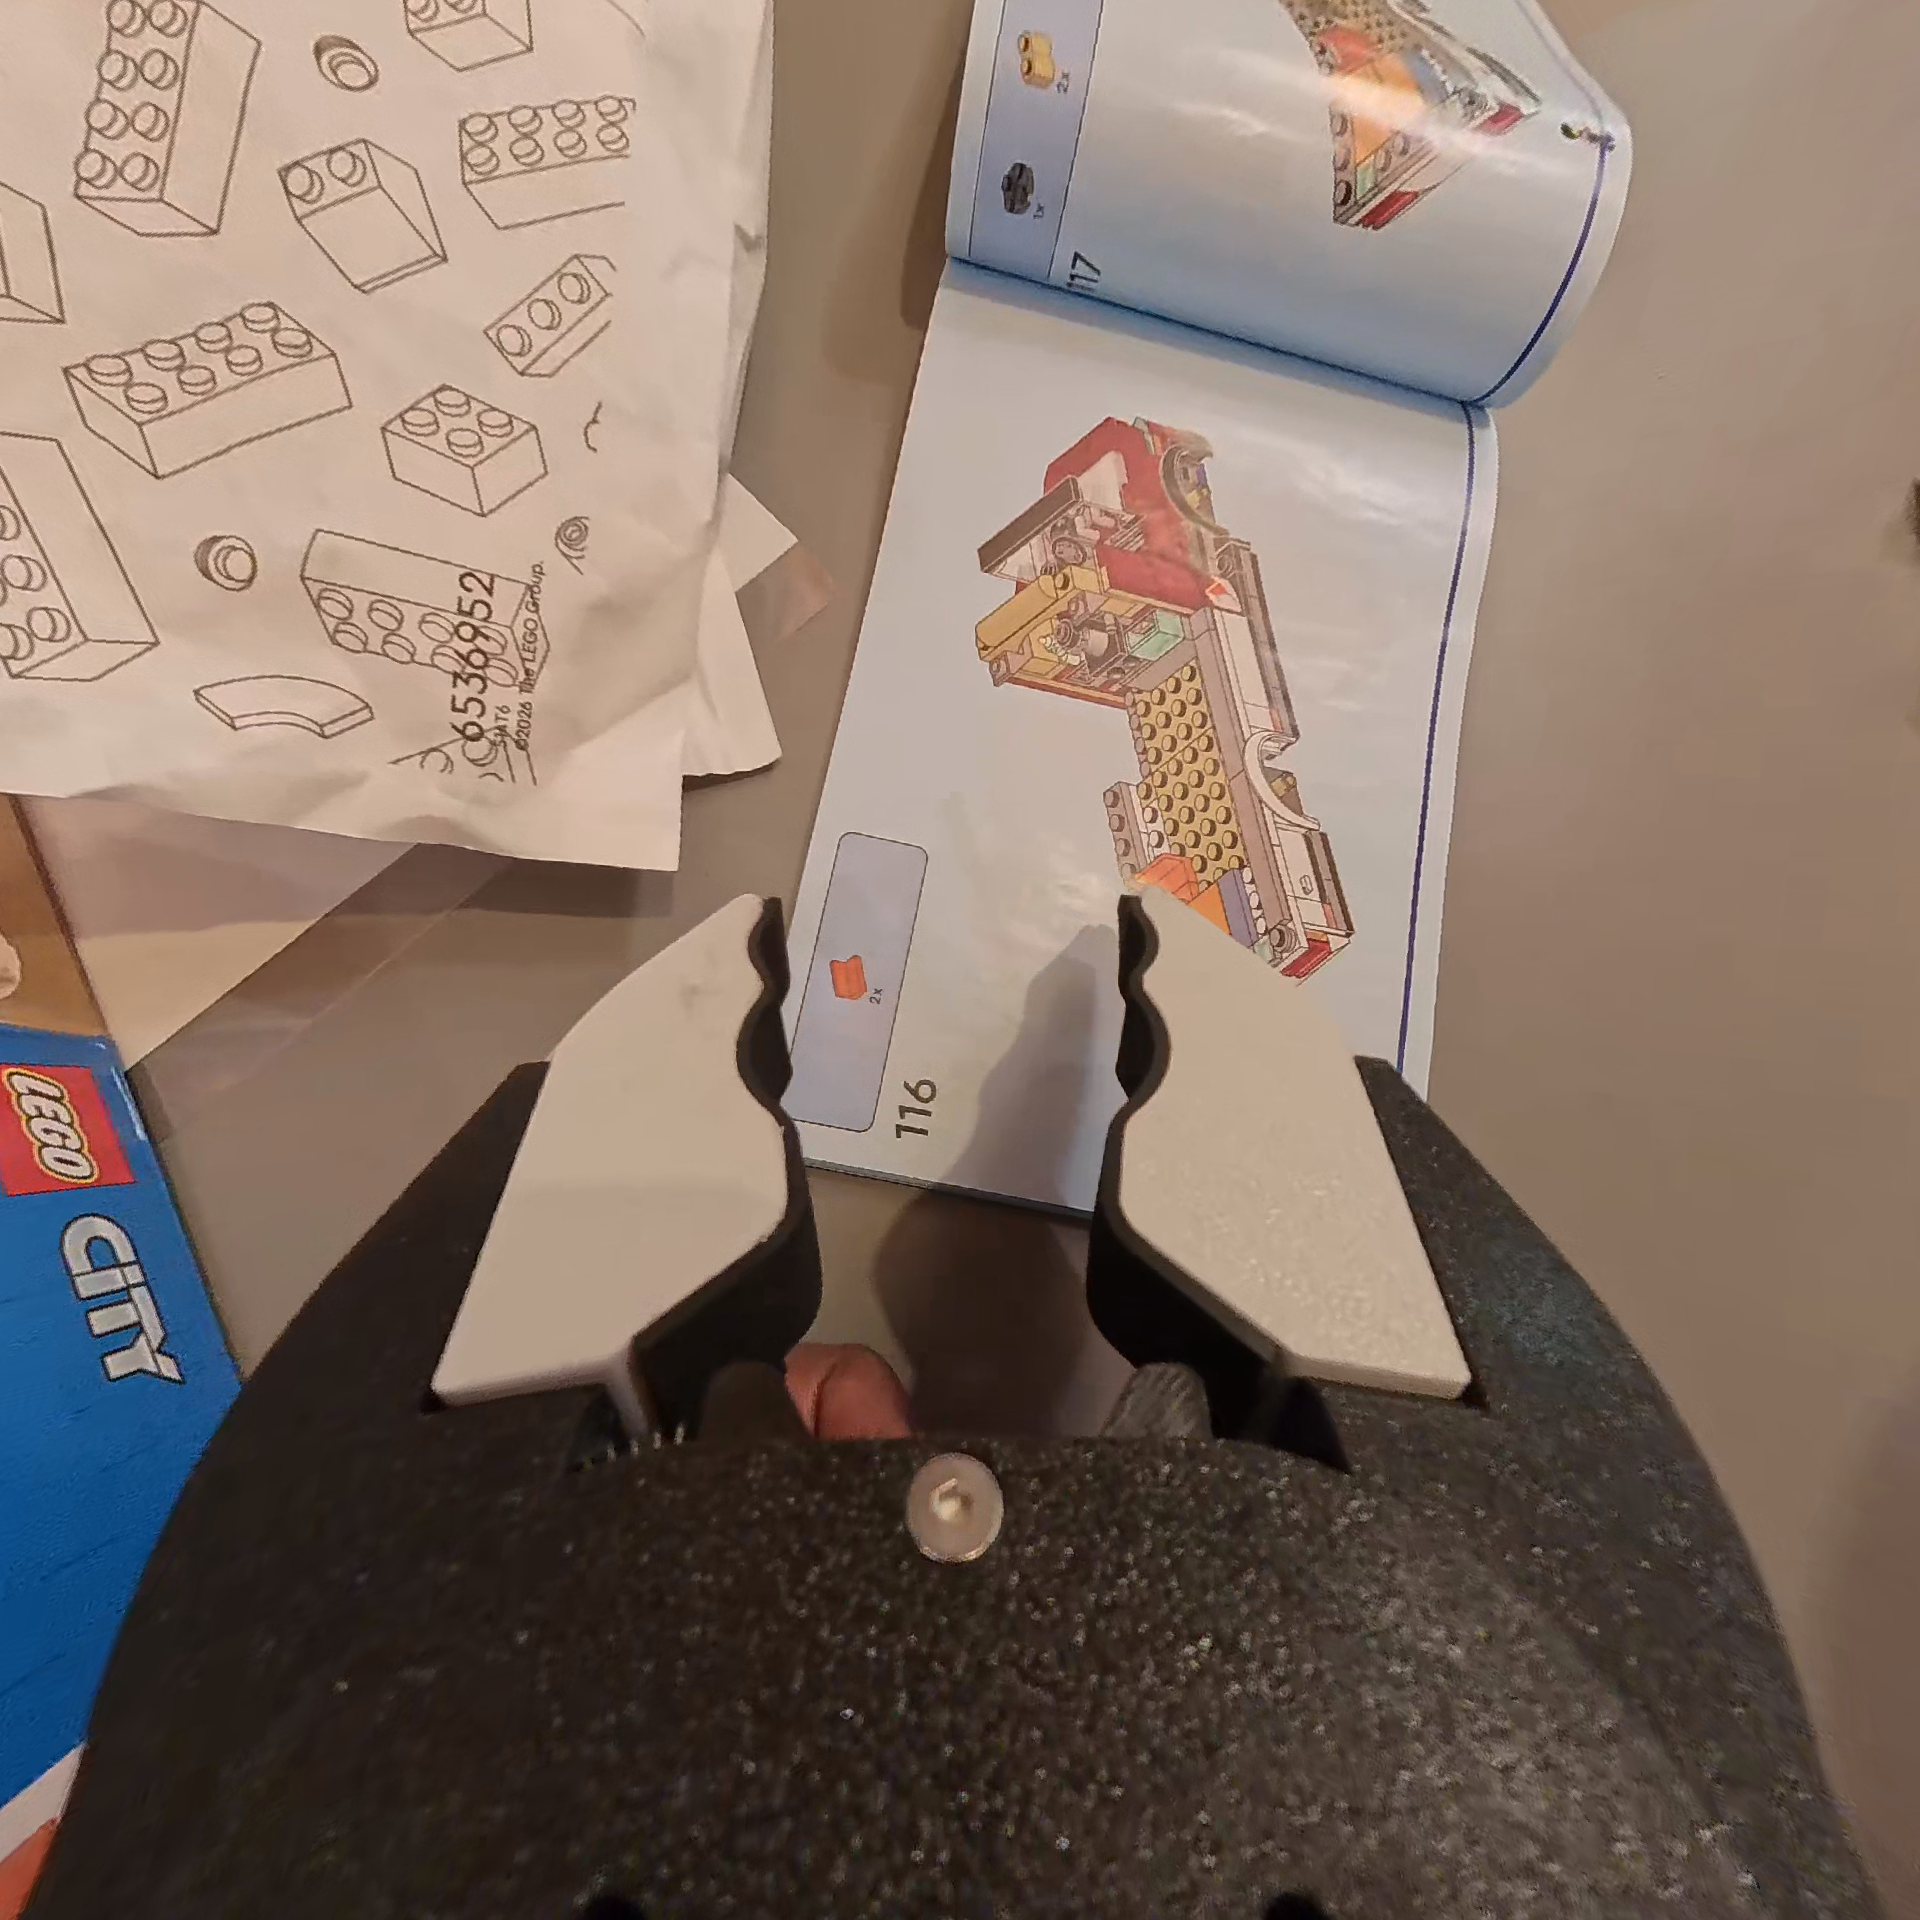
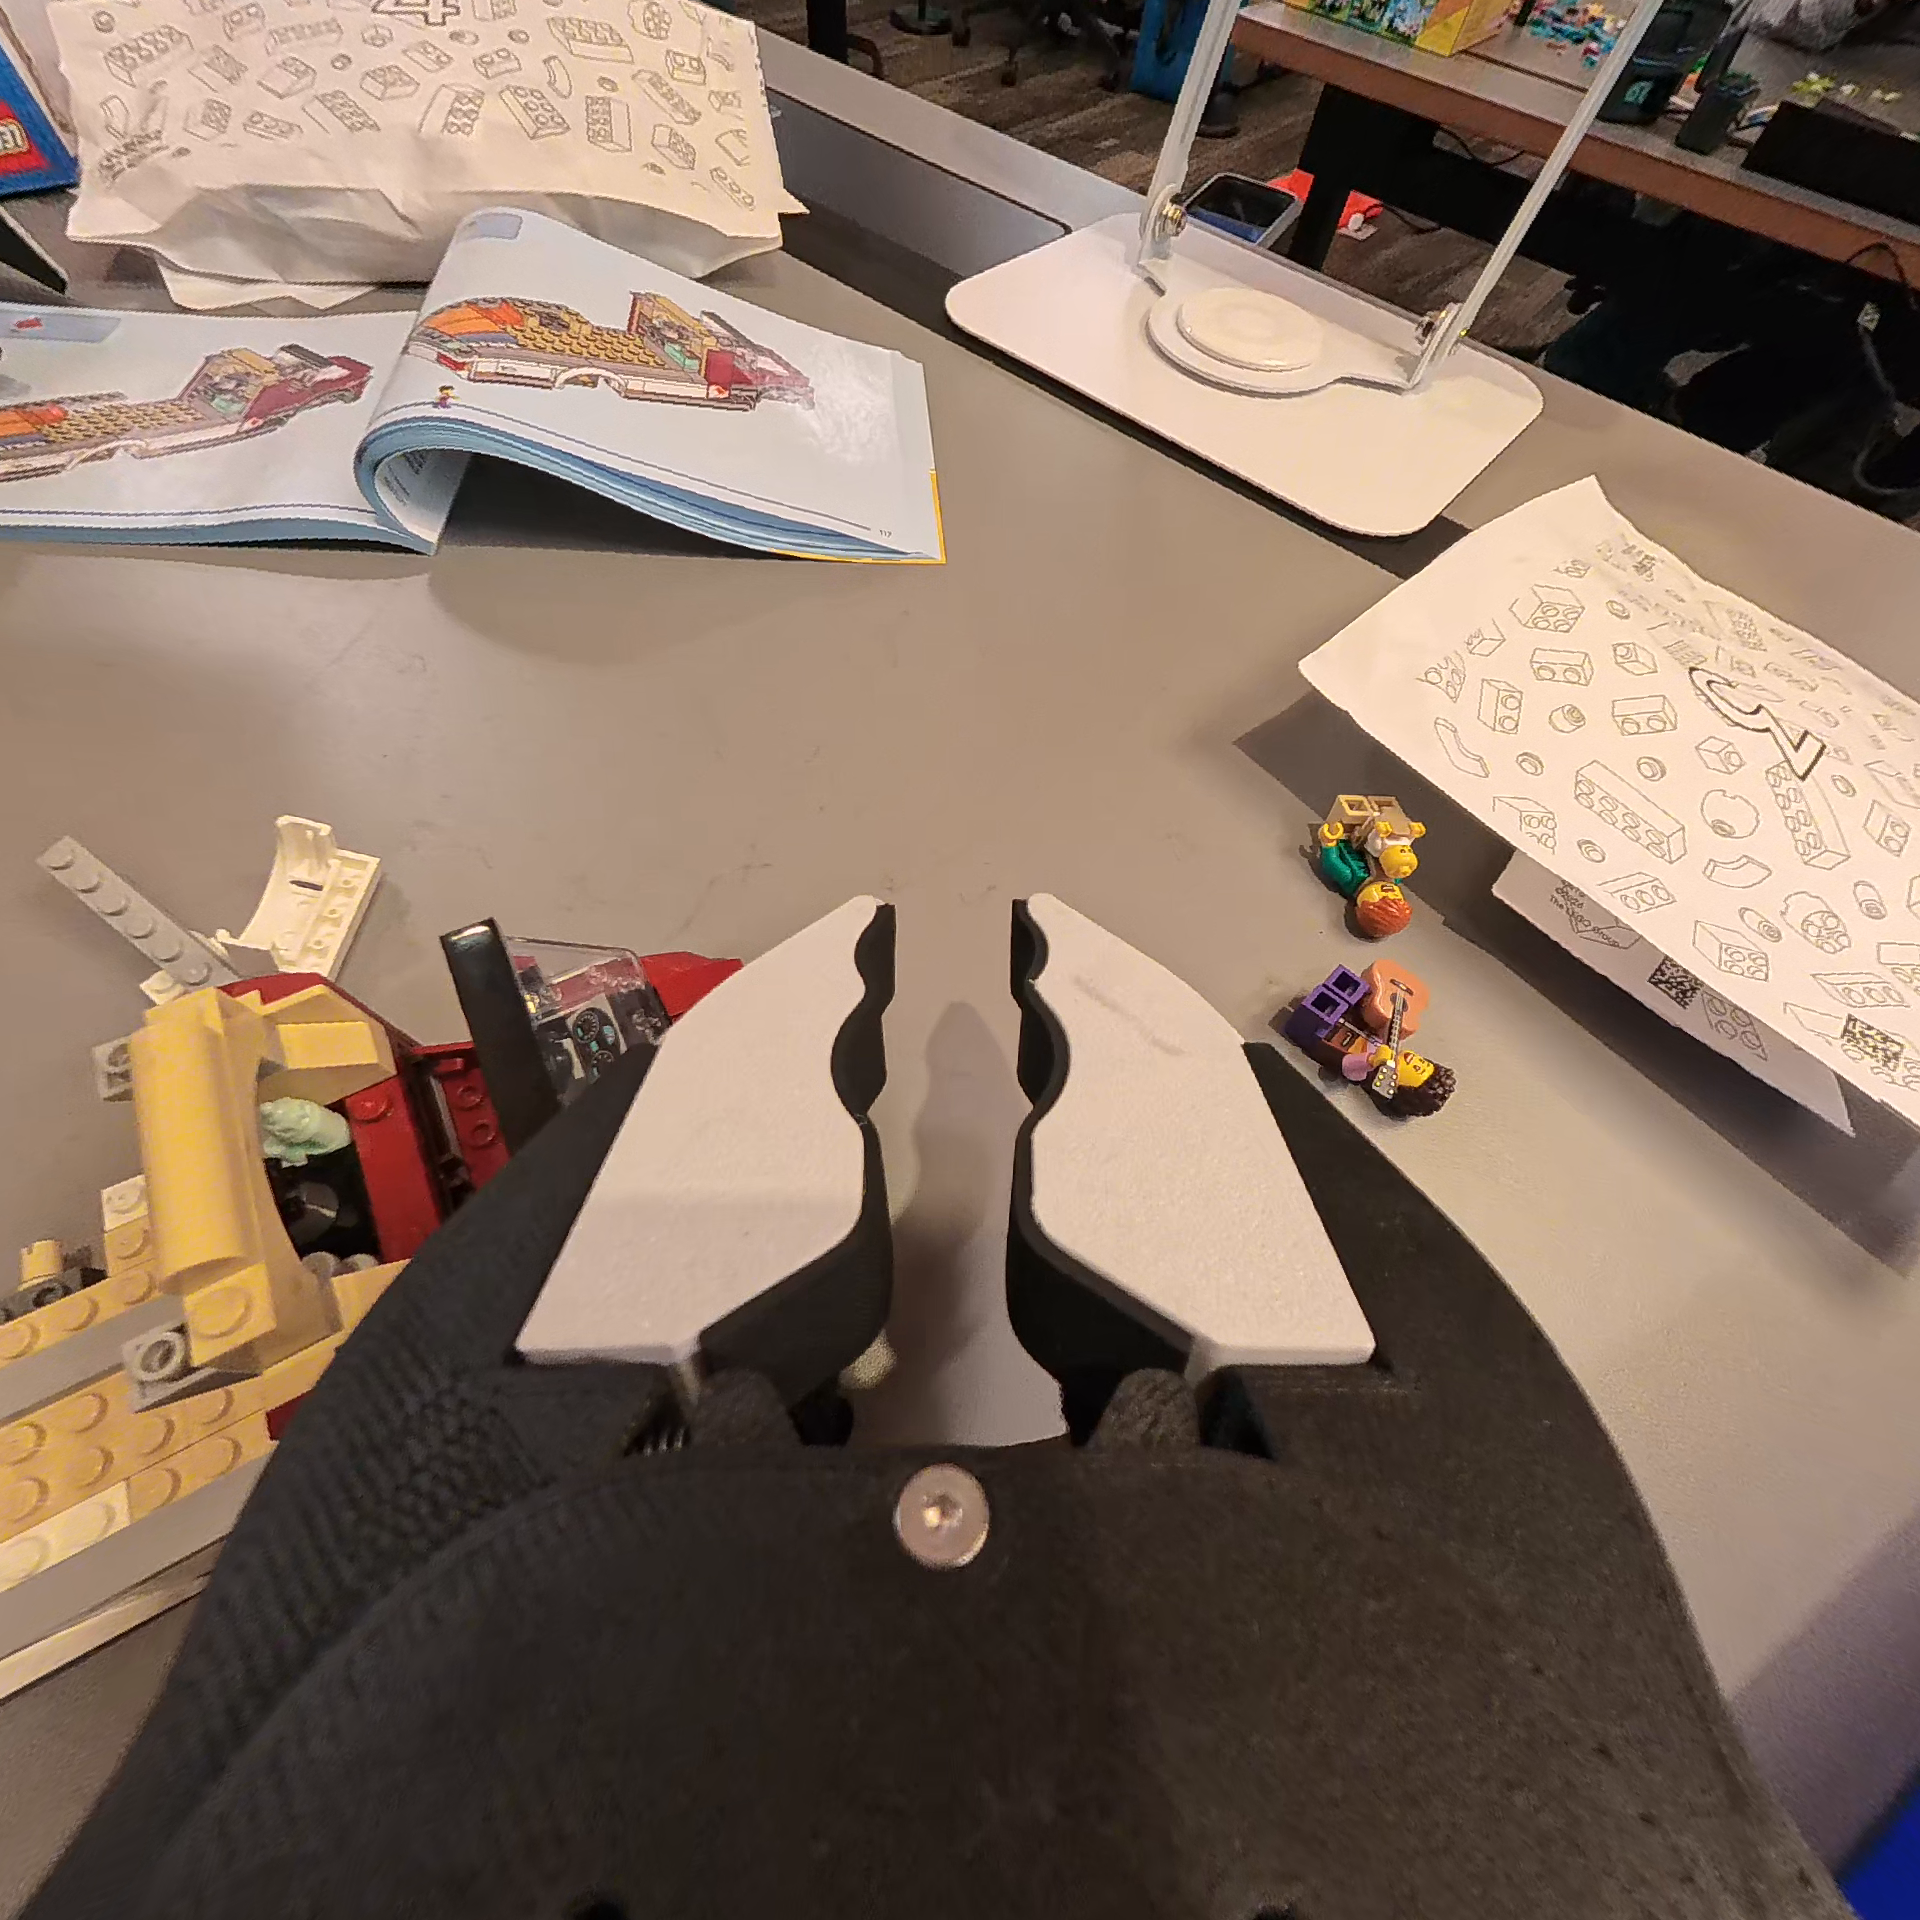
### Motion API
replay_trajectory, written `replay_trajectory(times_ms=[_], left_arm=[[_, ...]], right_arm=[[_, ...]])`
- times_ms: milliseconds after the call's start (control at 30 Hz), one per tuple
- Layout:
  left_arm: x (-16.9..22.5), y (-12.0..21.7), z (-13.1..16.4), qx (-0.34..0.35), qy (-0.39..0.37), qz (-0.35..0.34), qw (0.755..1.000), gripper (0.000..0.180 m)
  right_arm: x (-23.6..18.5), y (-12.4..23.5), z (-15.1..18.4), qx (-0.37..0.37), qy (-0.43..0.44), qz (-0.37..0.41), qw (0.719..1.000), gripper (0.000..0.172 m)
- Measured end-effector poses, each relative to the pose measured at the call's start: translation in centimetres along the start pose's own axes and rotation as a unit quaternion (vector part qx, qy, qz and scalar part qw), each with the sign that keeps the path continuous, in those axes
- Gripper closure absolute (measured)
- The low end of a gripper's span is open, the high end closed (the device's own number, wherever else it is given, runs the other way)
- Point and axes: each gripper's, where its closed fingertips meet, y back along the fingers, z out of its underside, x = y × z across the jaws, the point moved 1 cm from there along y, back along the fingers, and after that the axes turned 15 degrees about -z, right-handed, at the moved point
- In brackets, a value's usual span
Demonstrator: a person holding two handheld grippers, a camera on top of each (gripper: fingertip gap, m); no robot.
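The left gripper (image 1: 951, 914) hung spread wide over the open instruction booklet (image 1: 1049, 748), gripping nothing. The right gripper (image 2: 951, 914) stood slightly parted, bare, above the grey table (image 2: 831, 727), the half-built brick model (image 2: 312, 1122) beside it.

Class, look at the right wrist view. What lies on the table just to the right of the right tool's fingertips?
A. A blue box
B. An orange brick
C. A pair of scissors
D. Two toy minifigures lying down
D: two toy minifigures, one in green and one with a guitar, lie on the grey table beside the open, empty right tool.
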Motion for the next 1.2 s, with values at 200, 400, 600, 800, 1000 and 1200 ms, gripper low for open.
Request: replay_trajectory(times_ms=[200, 400, 600, 800, 1000, 1200], left_arm=[[0.03, -0.17, 0.14, -0.005, -0.007, -0.005, 1.0, 0.119], [0.04, -0.12, 0.14, -0.006, -0.009, -0.007, 1.0, 0.119], [0.02, -0.21, 0.63, -0.02, -0.014, -0.009, 1.0, 0.119], [0.15, -0.1, 0.68, -0.022, -0.021, -0.008, 1.0, 0.118], [0.33, 0.04, 0.66, -0.022, -0.032, -0.009, 0.999, 0.118], [0.35, 0.01, 0.65, -0.023, -0.036, -0.013, 0.999, 0.118]], right_arm=[[-0.04, -0.02, 0.02, -0.001, 0.001, 0.0, 1.0, 0.151], [-0.08, -0.04, 0.04, -0.002, 0.001, -0.001, 1.0, 0.152], [-0.11, -0.06, 0.06, -0.003, 0.002, -0.001, 1.0, 0.152], [-0.12, -0.07, 0.08, -0.004, 0.003, -0.001, 1.0, 0.152], [-0.12, -0.08, 0.12, -0.005, 0.003, 0.001, 1.0, 0.152], [-0.06, -0.02, 0.26, -0.009, 0.0, 0.001, 1.0, 0.151]])
